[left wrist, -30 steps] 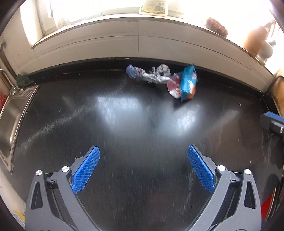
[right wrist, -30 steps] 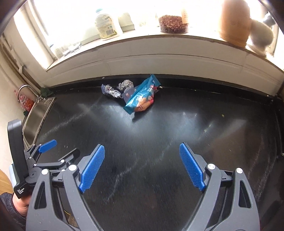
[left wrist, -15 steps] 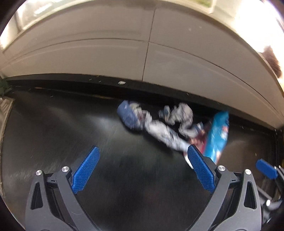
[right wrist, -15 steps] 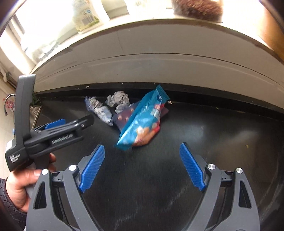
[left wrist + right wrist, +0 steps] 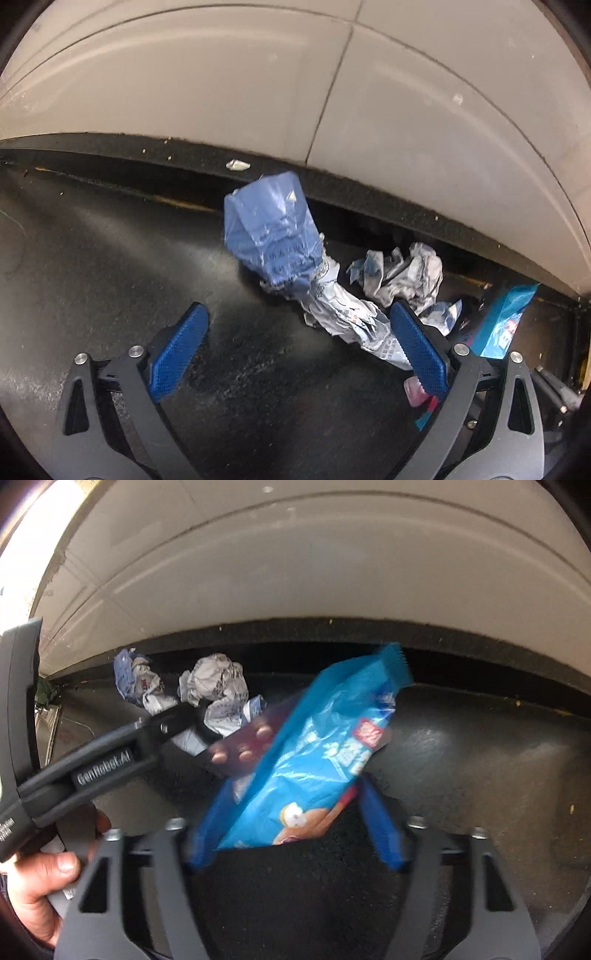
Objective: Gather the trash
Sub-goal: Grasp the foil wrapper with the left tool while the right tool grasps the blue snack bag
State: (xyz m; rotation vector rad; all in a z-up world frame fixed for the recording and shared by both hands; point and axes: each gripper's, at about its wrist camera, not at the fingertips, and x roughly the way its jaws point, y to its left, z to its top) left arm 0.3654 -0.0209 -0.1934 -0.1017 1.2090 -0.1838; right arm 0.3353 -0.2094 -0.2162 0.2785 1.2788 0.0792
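Black countertop [image 5: 110,266], cream tiled backsplash [image 5: 221,81] behind. Left gripper [image 5: 299,343]: jaws spread wide, nothing held; twisted blue-and-white plastic wrapper [image 5: 280,254] lies between them, its tail touching the right pad. Crumpled white printed paper ball [image 5: 402,273] just beside it. Right gripper [image 5: 295,823]: jaws apart, blurred, flanking the bright blue snack bag [image 5: 314,768], no clamp visible. Dark maroon packet [image 5: 243,746] lies under the bag.
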